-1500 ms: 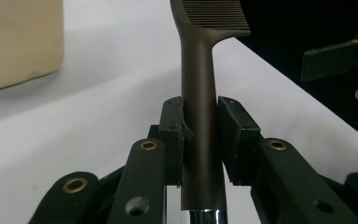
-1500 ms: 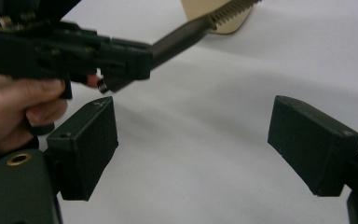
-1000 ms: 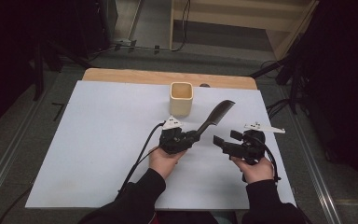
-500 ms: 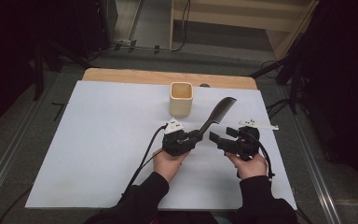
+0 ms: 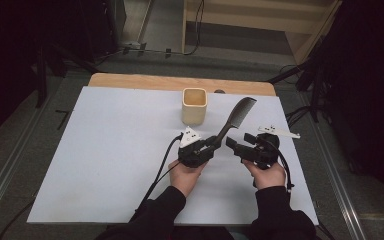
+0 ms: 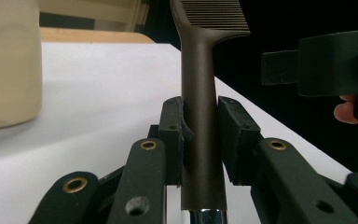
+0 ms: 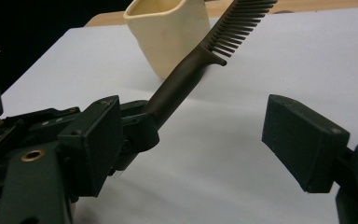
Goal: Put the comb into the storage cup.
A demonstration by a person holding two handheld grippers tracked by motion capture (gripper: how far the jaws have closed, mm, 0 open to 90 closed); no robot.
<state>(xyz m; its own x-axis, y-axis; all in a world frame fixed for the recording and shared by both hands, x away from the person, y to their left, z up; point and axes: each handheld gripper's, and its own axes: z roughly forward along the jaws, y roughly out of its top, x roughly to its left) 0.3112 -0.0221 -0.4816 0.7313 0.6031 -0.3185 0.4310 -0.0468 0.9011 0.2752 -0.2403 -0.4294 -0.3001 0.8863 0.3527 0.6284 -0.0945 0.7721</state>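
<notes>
My left hand-held gripper [image 5: 215,144] is clamped on the handle of the dark comb [image 5: 236,116], lifted off the table [image 5: 105,150], its toothed end slanting up just right of the cream cup [image 5: 194,105] and still outside it. My right hand-held gripper [image 5: 231,143] stands wide with nothing between its pads, its jaws having just closed a little, right beside the comb's handle on the side away from the cup. As I judge it, the pick-up is done; the comb still has to go into the cup, perhaps after a handover.
</notes>
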